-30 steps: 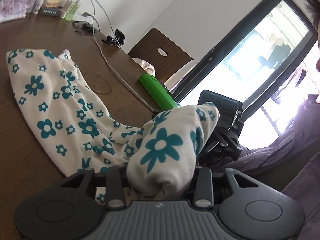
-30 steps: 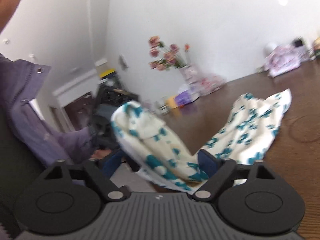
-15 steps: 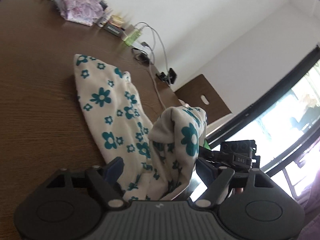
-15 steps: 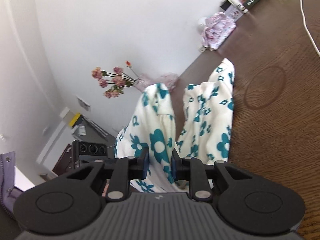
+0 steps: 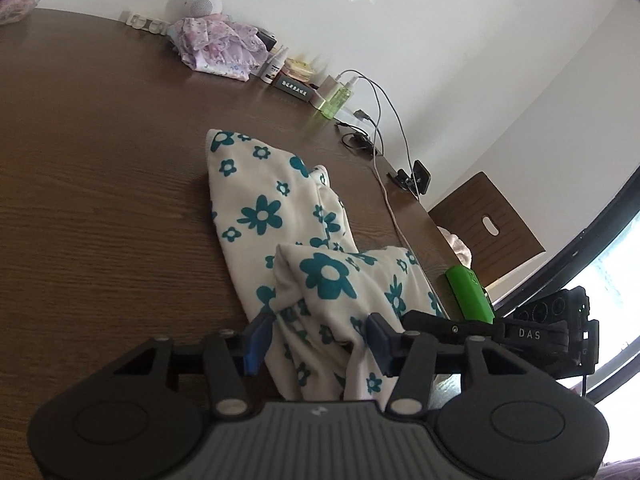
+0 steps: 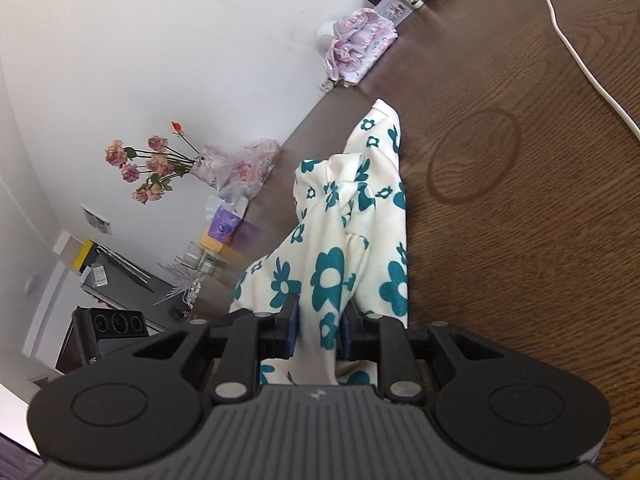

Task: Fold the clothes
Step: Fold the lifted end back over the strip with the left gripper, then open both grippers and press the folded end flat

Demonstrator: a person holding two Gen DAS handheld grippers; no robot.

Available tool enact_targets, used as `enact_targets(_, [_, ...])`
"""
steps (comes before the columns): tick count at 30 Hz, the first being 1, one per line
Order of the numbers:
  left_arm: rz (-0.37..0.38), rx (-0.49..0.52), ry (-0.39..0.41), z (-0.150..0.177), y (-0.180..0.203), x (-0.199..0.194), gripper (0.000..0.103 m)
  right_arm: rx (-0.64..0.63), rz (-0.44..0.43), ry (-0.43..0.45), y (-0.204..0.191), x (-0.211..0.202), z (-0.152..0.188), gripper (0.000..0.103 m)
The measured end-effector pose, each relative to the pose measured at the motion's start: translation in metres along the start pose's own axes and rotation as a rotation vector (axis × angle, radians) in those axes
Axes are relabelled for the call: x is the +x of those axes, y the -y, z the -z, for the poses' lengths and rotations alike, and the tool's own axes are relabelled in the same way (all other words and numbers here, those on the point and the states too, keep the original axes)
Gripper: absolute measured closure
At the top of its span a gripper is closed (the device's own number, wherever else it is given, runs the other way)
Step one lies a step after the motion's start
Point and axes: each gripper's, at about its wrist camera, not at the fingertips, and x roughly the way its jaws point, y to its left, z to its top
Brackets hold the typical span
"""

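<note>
The soft, light flowered garment [image 5: 260, 208] lies on the wooden table [image 5: 100, 200] beside the white cable [image 5: 390, 208], its near edge pinched by the right gripper [image 6: 319, 334] while the left gripper [image 5: 318, 338] is closing around a loose fold, so I judge the thick edges the best hold.

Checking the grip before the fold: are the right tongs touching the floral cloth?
Touching. The right wrist view shows the right tongs with both pads pressed on a pinched fold of the floral cloth, no gap on either side.
</note>
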Motion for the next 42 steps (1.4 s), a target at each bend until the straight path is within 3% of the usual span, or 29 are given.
enact_targets(2, [-0.044,0.067,0.061,-0.004,0.014,-0.007,0.05,-0.033,0.015,0.004,-0.005,-0.001,0.001,0.08])
enact_targets(4, [-0.076,0.134,0.108,-0.007,0.03,-0.008,0.04,-0.071,0.035,0.009,-0.01,-0.003,0.002,0.078])
enact_targets(6, [-0.101,0.186,0.13,-0.01,0.043,-0.004,0.037,-0.084,0.042,0.014,-0.012,-0.004,0.004,0.078])
enact_targets(9, [-0.176,0.227,0.091,-0.008,0.053,0.019,0.039,-0.094,0.046,0.017,-0.012,-0.007,0.005,0.077])
enact_targets(11, [-0.227,0.236,0.069,-0.004,0.053,0.032,0.039,-0.107,0.055,0.019,-0.014,-0.01,0.007,0.071])
enact_targets(13, [-0.23,0.226,0.063,-0.001,0.048,0.036,0.039,-0.16,0.094,0.029,-0.02,-0.017,0.007,0.06])
enact_targets(18, [-0.219,0.185,0.045,0.001,0.035,0.039,0.035,-0.324,0.219,0.152,-0.04,-0.041,0.004,0.046])
enact_targets(20, [-0.213,0.178,0.048,0.001,0.033,0.04,0.034,-0.385,0.245,0.216,-0.049,-0.046,0.0,0.046])
enact_targets(23, [-0.206,0.156,0.047,0.001,0.029,0.041,0.031,-0.449,0.219,0.246,-0.063,-0.036,-0.007,0.051])
enact_targets(25, [-0.197,0.141,0.045,0.001,0.027,0.041,0.03,-0.46,0.212,0.216,-0.071,-0.019,-0.011,0.062])
enact_targets(28, [-0.182,0.12,0.053,0.002,0.022,0.039,0.03,-0.506,0.27,0.141,-0.076,0.015,-0.011,0.077])
enact_targets(32, [-0.163,0.067,0.076,0.004,0.011,0.03,0.03,-0.515,0.306,0.088,-0.07,0.034,0.001,0.077])
enact_targets(35, [-0.202,0.056,0.113,0.004,0.014,0.016,0.031,-0.525,0.292,0.087,-0.068,0.035,0.008,0.077])
enact_targets(40, [-0.278,0.163,0.27,0.002,0.04,-0.016,0.034,-0.576,0.308,0.109,-0.078,0.031,0.014,0.076])
enact_targets(42, [-0.279,0.193,0.267,0.001,0.048,-0.017,0.035,-0.582,0.299,0.128,-0.084,0.025,0.015,0.076])
